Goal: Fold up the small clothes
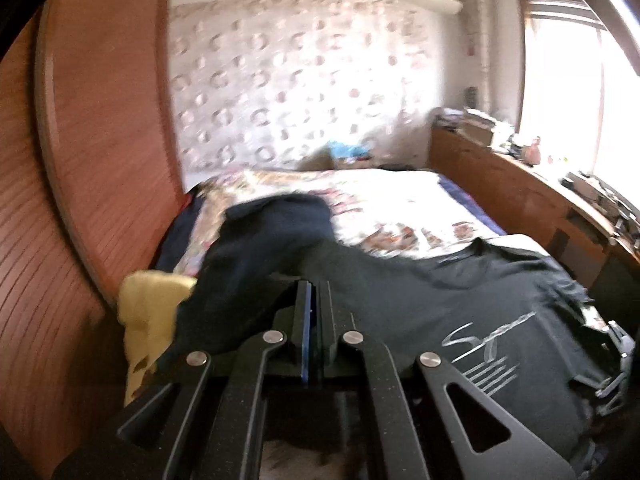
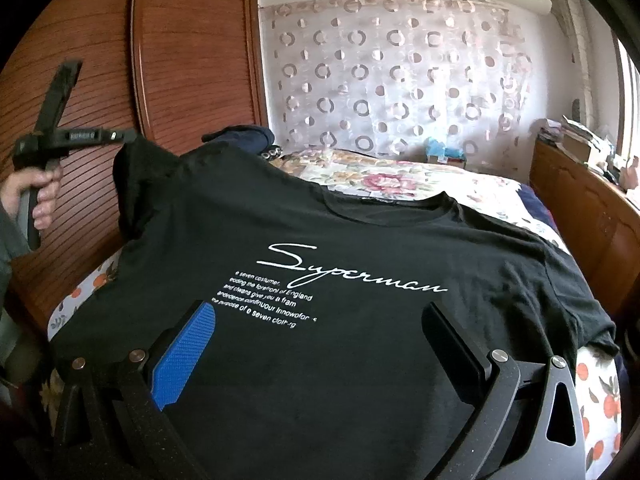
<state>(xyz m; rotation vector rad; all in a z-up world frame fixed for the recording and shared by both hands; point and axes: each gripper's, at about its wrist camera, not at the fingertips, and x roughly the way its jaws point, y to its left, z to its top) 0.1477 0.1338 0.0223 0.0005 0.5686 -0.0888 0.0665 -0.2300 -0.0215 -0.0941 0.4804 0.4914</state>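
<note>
Left wrist view: the left gripper point(image 1: 311, 296) has its fingers point(image 1: 305, 320) pressed flat together, and a fold of the black T-shirt point(image 1: 460, 300) appears pinched at their tips, though blur makes the contact hard to see. The T-shirt lies spread on the bed point(image 1: 400, 204), its white lettering to the right of the gripper. Beyond the T-shirt, a dark blue garment point(image 1: 280, 220) is bunched on the flowered bedspread. A yellow cloth point(image 1: 152, 312) sits at the T-shirt's left edge, against the wooden wardrobe point(image 1: 100, 140).

Right wrist view: the right gripper point(image 2: 320, 340) hovers over the lower part of the T-shirt point(image 2: 360, 240), its fingers point(image 2: 188, 344) spread wide with nothing between them but the flat cloth below. The T-shirt lies face up on the bed point(image 2: 420, 184), collar away from the camera, white script across the chest. Its left sleeve corner is lifted off the bed toward the left gripper point(image 2: 134, 136), which a hand point(image 2: 40, 196) holds up to the T-shirt's left, before the wardrobe point(image 2: 180, 60). The dark blue garment point(image 2: 244, 136) lies beyond the lifted sleeve.
</note>
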